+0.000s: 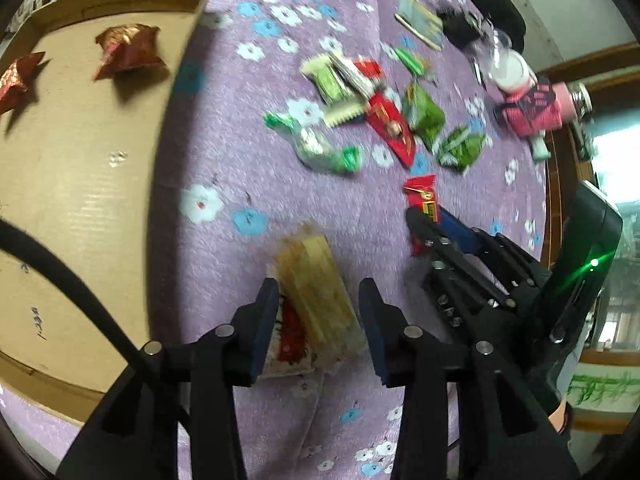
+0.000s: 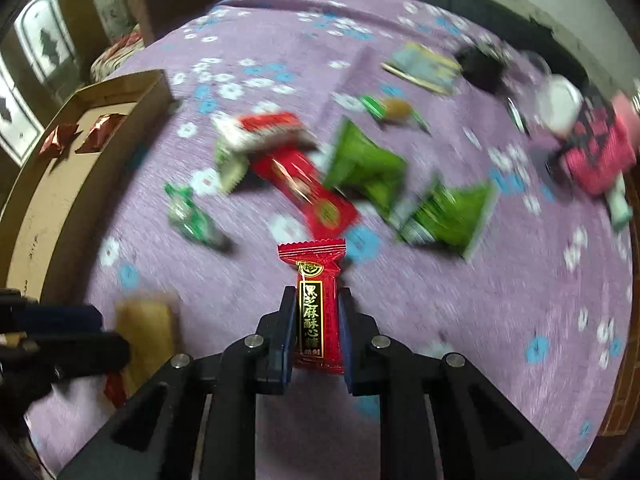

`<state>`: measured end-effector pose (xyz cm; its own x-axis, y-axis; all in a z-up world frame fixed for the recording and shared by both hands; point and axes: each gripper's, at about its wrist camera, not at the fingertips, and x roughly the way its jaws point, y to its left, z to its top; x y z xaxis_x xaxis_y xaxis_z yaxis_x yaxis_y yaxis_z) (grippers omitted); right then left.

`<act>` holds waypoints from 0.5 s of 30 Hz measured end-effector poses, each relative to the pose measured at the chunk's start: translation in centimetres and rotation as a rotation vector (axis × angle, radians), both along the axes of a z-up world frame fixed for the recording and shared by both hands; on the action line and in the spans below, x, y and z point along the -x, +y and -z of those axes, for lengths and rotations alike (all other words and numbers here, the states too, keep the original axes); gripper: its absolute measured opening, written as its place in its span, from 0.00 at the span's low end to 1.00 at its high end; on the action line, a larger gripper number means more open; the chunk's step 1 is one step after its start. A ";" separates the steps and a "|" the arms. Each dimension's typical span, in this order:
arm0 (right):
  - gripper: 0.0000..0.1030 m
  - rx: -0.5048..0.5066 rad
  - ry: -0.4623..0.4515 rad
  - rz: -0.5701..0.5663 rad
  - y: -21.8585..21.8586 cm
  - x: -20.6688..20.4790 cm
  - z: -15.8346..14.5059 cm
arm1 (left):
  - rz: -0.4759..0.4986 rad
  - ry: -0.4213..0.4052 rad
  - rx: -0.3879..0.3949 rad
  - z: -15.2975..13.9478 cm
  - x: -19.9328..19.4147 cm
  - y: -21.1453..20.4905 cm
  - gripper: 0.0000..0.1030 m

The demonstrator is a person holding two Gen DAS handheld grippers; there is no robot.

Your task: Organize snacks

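My left gripper (image 1: 319,294) points down at a yellow snack packet (image 1: 316,292) lying on the purple flowered cloth (image 1: 224,152). Its jaws stand open around the packet; the left pad is close against it and a gap shows at the right pad. My right gripper (image 2: 317,300) is shut on a small red candy with gold lettering (image 2: 318,300), which stands upright between the pads. In the left wrist view the right gripper (image 1: 424,224) shows at the right with that red candy (image 1: 421,194). The left gripper (image 2: 60,332) appears blurred at the right wrist view's lower left, beside the yellow packet (image 2: 146,332).
A shallow cardboard box (image 1: 80,184) lies at the left with two red-gold wrapped sweets (image 1: 130,50) inside. Several loose green and red snacks (image 1: 384,120) are scattered mid-cloth. A pink bottle (image 1: 536,108), a clear lidded cup (image 1: 510,68) and a card packet (image 1: 420,20) lie at the far right.
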<state>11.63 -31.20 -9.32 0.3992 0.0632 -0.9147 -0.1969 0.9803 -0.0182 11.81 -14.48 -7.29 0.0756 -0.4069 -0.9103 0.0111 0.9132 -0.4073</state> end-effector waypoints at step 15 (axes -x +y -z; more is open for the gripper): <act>0.17 -0.059 0.007 0.051 -5.6 4.1 -0.4 | 0.127 -0.015 -0.117 0.1 -0.1 -7.6 0.41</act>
<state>7.49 -36.78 -8.90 0.3964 0.0967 -0.9130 -0.1465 0.9884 0.0411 11.92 -22.05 -7.37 0.0444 -0.3057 -0.9511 0.1344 0.9452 -0.2975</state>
